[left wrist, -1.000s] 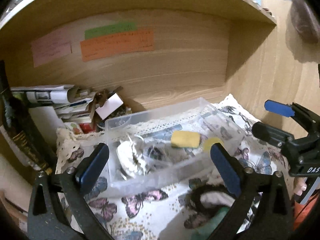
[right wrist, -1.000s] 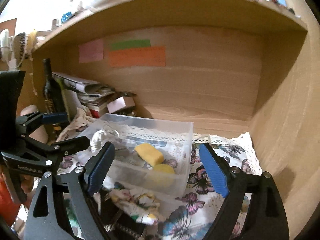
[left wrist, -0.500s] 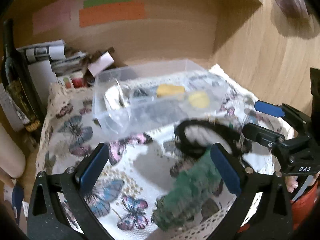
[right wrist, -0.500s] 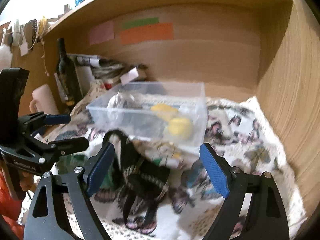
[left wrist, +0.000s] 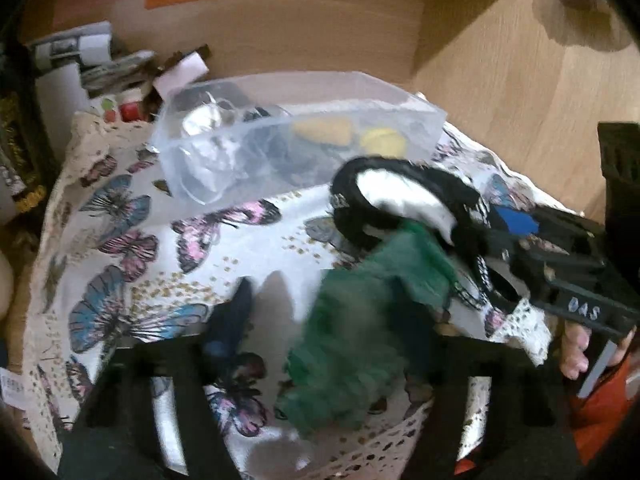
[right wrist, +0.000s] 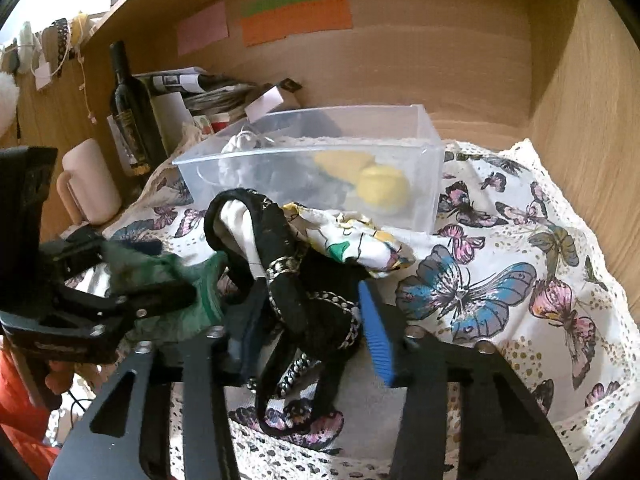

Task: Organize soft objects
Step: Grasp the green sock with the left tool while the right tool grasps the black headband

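Observation:
A green fuzzy cloth (left wrist: 360, 328) lies at the front of the butterfly tablecloth (left wrist: 132, 240), between the fingers of my left gripper (left wrist: 320, 320), whose jaws have narrowed around it. My right gripper (right wrist: 308, 320) has its jaws closed in on a black strappy bag (right wrist: 288, 264) with a chain; the bag also shows in the left wrist view (left wrist: 400, 188). A patterned white cloth (right wrist: 352, 240) lies behind the bag. A clear plastic box (right wrist: 320, 168) holds two yellow sponges (right wrist: 382, 188) and a silvery item (right wrist: 240, 144).
A dark wine bottle (right wrist: 128, 108), a pink mug (right wrist: 88, 184) and stacked papers (right wrist: 208, 92) stand at the back left. Wooden shelf walls close in the back and right side (right wrist: 580, 120). Sticky notes (right wrist: 296, 20) hang on the back wall.
Both grippers pulled back from the box toward the front edge and lowered over the cloth pile. Both sets of jaws closed in from wide open, left on the green cloth, right on the black bag.

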`<state>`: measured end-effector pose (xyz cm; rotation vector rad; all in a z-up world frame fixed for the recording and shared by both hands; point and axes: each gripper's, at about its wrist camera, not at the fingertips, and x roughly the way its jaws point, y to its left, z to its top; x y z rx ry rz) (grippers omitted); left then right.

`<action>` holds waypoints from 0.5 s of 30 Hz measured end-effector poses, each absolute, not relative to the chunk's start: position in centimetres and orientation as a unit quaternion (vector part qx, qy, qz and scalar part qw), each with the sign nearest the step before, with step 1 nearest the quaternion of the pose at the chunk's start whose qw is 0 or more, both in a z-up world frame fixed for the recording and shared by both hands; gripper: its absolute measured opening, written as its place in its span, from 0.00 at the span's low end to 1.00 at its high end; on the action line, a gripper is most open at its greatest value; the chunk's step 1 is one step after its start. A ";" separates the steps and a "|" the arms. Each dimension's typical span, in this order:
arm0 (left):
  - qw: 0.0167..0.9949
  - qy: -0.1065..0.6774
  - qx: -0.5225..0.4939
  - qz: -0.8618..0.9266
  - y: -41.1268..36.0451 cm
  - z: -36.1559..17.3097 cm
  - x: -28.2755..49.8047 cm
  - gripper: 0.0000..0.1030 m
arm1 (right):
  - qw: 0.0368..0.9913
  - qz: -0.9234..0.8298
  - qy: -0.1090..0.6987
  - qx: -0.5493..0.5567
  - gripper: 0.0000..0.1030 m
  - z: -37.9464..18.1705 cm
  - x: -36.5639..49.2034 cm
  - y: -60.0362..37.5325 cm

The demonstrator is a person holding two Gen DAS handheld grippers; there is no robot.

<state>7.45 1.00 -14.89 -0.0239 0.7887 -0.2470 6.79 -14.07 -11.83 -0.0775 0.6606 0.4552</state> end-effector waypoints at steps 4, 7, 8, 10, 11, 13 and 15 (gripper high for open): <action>0.909 0.393 -0.022 -0.136 0.8 -15.0 7.5 0.28 | 0.924 0.221 0.309 -0.038 0.28 -11.1 6.7 -14.1; 0.912 0.387 -0.020 -0.133 0.8 -14.4 7.2 0.20 | 0.929 0.221 0.294 -0.043 0.24 -10.2 6.4 -14.0; 0.915 0.382 -0.020 -0.130 0.9 -14.1 7.1 0.19 | 0.931 0.220 0.287 -0.044 0.23 -9.9 6.3 -14.0; 0.921 0.370 -0.019 -0.121 1.1 -13.1 6.8 0.18 | 0.934 0.221 0.277 -0.044 0.22 -9.2 6.2 -14.1; 0.924 0.363 -0.018 -0.117 1.5 -12.6 6.9 0.18 | 0.936 0.223 0.270 -0.041 0.22 -8.7 6.2 -14.2; 0.930 0.350 -0.018 -0.109 1.9 -11.7 6.9 0.17 | 0.938 0.226 0.260 -0.036 0.21 -7.9 6.2 -14.4; 0.937 0.334 -0.019 -0.097 2.5 -10.5 6.9 0.17 | 0.941 0.229 0.248 -0.032 0.21 -7.0 6.2 -14.5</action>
